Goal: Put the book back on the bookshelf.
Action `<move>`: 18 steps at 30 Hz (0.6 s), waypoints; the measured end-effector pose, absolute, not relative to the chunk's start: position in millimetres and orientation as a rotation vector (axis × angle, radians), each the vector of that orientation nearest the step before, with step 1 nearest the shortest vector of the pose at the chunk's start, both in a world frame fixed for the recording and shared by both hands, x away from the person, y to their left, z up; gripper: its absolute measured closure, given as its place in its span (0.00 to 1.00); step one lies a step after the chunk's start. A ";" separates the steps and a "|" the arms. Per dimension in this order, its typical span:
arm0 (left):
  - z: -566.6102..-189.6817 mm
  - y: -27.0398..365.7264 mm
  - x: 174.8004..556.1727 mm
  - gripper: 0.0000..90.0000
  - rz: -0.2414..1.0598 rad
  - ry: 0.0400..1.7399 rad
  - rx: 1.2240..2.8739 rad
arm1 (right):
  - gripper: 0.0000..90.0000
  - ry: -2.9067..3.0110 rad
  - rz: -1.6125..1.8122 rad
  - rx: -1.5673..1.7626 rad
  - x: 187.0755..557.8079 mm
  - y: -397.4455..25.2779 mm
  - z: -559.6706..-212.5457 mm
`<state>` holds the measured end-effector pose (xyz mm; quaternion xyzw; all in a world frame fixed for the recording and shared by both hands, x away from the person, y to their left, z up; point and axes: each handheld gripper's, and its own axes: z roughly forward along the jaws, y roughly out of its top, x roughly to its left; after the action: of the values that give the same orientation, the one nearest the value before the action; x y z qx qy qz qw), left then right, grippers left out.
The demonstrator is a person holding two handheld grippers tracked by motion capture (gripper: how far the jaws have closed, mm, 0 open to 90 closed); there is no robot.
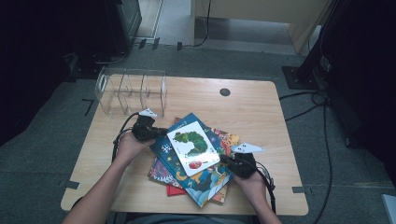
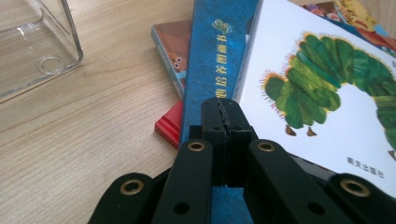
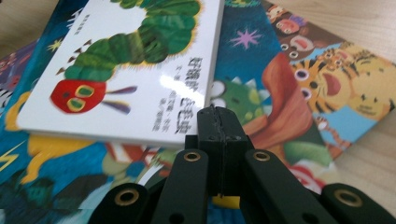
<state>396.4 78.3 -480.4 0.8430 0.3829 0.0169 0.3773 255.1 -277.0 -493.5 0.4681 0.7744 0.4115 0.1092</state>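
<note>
Blue book is pinched by left tool and right tool, both clamped on its edges; white caterpillar book on top could slide off w/ any tilt.

Light wooden table with rounded corners is set on grey carpeted floor. A round dark cable port is seen near the table's far edge. Black cables are run across the floor at the right. Pale wooden furniture is seen beyond; surroundings are dim.
</note>
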 end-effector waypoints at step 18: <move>-481.0 77.8 390.0 1.00 0.025 0.936 2.185 | 1.00 2.298 1.265 1.328 245.7 -265.9 -496.8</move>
<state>390.0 77.8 -481.0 0.8528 0.3652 0.0098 0.3732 245.7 -265.9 -496.8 0.4494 0.7776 0.4280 0.1005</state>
